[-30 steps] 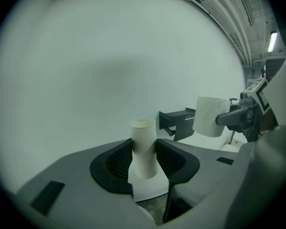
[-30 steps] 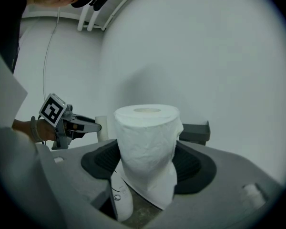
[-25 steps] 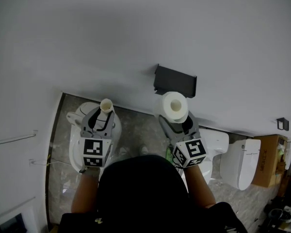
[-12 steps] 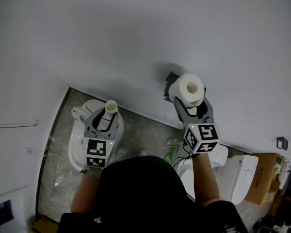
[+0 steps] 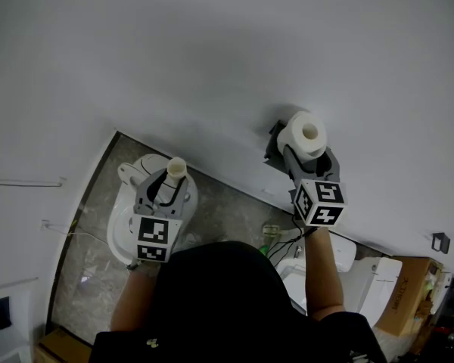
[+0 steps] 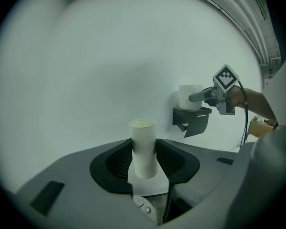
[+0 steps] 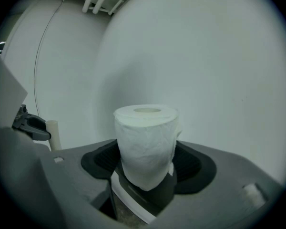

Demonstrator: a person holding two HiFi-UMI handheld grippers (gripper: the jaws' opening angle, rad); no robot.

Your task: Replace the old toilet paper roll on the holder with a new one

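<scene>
A full white toilet paper roll [image 5: 305, 134] [image 7: 145, 144] stands upright between the jaws of my right gripper [image 5: 309, 157], which is shut on it. The roll hovers right over the black wall holder [image 5: 275, 144] [image 6: 192, 119], which it mostly hides in the head view. My left gripper [image 5: 170, 184] is shut on an empty cardboard tube [image 5: 175, 169] [image 6: 144, 147], held upright out to the left, away from the wall. In the left gripper view the new roll [image 6: 189, 96] sits on top of the holder with the right gripper [image 6: 200, 96] beside it.
A plain white wall [image 5: 212, 66] fills the upper half. Below the left gripper is a white toilet bowl [image 5: 125, 218]; another toilet [image 5: 374, 278] and a cardboard box [image 5: 408, 293] sit at the lower right. A green bottle [image 5: 266, 242] stands on the stone floor.
My right gripper has carried the full roll up and rightward to the black holder on the wall. The left gripper with the empty tube has barely shifted.
</scene>
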